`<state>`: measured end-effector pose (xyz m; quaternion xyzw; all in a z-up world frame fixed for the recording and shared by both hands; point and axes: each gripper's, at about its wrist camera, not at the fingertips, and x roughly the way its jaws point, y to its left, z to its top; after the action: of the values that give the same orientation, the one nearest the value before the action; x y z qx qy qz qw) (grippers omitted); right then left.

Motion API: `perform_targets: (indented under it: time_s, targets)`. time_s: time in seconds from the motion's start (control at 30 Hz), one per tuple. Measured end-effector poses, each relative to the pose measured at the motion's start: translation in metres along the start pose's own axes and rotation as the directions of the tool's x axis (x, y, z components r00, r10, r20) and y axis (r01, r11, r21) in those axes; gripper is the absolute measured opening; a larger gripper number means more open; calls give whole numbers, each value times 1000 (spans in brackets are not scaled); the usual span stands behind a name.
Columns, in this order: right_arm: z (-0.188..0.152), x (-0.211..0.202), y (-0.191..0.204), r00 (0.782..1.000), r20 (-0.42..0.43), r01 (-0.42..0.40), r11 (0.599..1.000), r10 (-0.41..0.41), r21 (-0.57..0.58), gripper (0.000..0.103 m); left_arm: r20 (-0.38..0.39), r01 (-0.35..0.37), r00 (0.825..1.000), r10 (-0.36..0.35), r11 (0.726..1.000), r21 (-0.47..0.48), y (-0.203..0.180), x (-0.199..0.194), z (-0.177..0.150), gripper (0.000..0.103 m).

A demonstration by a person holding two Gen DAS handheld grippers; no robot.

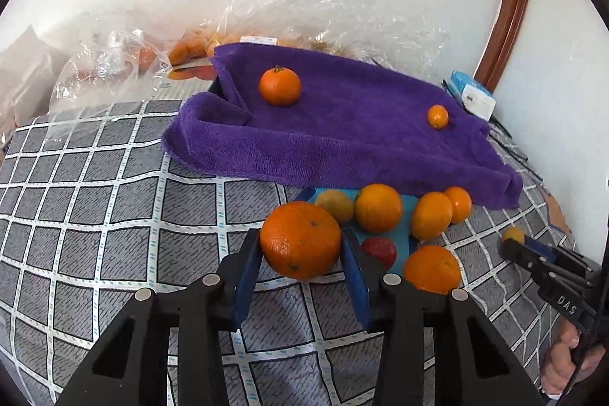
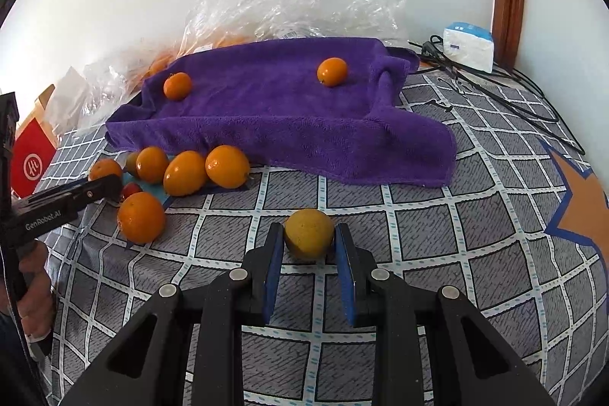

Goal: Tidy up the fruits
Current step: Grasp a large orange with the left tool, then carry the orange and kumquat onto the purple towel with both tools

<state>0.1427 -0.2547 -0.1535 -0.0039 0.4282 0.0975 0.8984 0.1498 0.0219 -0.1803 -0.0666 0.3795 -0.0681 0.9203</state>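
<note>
My left gripper (image 1: 300, 242) is shut on a large mandarin (image 1: 300, 240), held just above the checked cloth. My right gripper (image 2: 309, 234) is shut on a small yellowish fruit (image 2: 309, 233); the same fruit shows in the left wrist view (image 1: 513, 234). A purple towel (image 1: 342, 132) (image 2: 274, 109) carries a mandarin (image 1: 279, 85) (image 2: 177, 85) and a small kumquat (image 1: 437, 117) (image 2: 332, 72). Several orange fruits (image 1: 378, 208) (image 2: 227, 165) and a red strawberry (image 1: 378, 250) lie in a pile by a blue mat (image 1: 405, 212) at the towel's near edge.
Crumpled clear plastic bags (image 2: 297, 6) with more oranges lie behind the towel against the wall. A white and blue tissue pack (image 2: 468, 44) and black cables (image 2: 495, 90) sit at the right. A red box (image 2: 30, 162) stands at the left. A checked grey cloth (image 1: 114, 196) covers the surface.
</note>
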Motion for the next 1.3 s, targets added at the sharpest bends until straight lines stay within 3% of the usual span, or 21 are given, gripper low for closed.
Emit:
perform_targets:
  time_s: [0.33, 0.63, 1.3]
  targets:
    - [-1, -3, 5, 1000, 6, -6, 999, 6, -33, 27, 87, 52, 995, -47, 997, -54, 8, -17, -2, 40]
    - [-1, -5, 5, 1000, 15, -9, 999, 9, -33, 27, 144, 41, 989, -28, 995, -86, 11, -25, 0, 40]
    - [-1, -9, -6, 999, 35, -16, 999, 15, 37, 27, 166, 16, 986, 12, 986, -166, 21, -27, -1, 40]
